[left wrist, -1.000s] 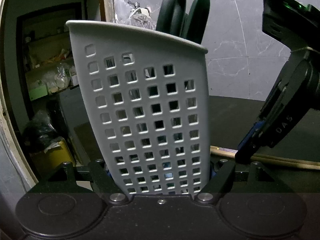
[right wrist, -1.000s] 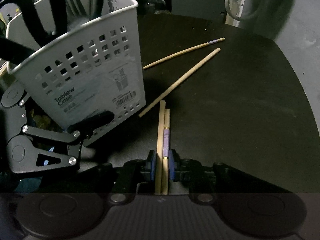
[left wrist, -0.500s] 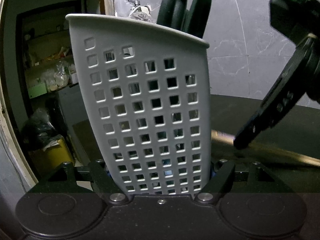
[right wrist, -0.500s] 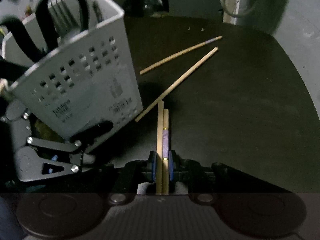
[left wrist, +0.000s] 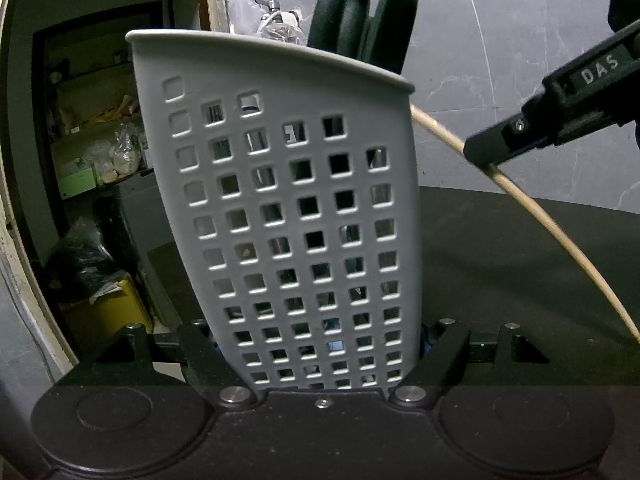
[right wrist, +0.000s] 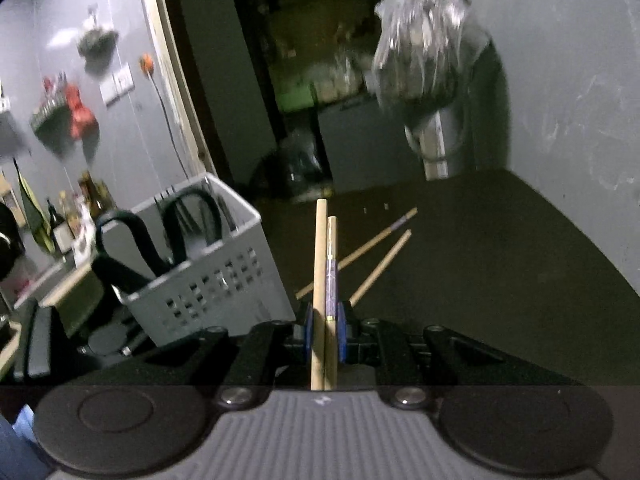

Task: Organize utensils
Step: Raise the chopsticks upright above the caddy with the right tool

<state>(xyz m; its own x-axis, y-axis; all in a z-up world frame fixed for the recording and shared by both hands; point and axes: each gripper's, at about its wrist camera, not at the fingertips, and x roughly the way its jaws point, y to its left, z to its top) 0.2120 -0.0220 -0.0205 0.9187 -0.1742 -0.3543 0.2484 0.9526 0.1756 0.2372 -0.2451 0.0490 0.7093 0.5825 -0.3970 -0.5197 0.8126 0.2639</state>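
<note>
Standing at the left of the dark table [right wrist: 500,264], one grey perforated caddy [left wrist: 288,208] is clamped near its base by the left gripper [left wrist: 332,364], whose jaws are closed against the caddy's two side walls. The caddy is held with its open rim uppermost and leaning slightly. One pair of black-handled scissors [right wrist: 160,240] is seen inside it, handle loops upward, with fork tines [right wrist: 168,194] behind them; the number of forks cannot be counted.

Four chopsticks are counted in the right wrist view. Two held chopsticks [right wrist: 325,280] are gripped side by side by the right gripper [right wrist: 325,322], its blue pads [right wrist: 342,330] pressed on them and the jaws nearly closed. Their long axis runs straight forward along the fingers, away from the camera, with the tips raised off the table; the right-hand one carries a purple band. In the left wrist view one of these sticks is seen passing from lower right up toward the caddy's right rim.

Two loose chopsticks [right wrist: 380,264] lie flat on the table beyond, to the right of the caddy, their long axes running diagonally from near left to far right, close together but apart.
</note>
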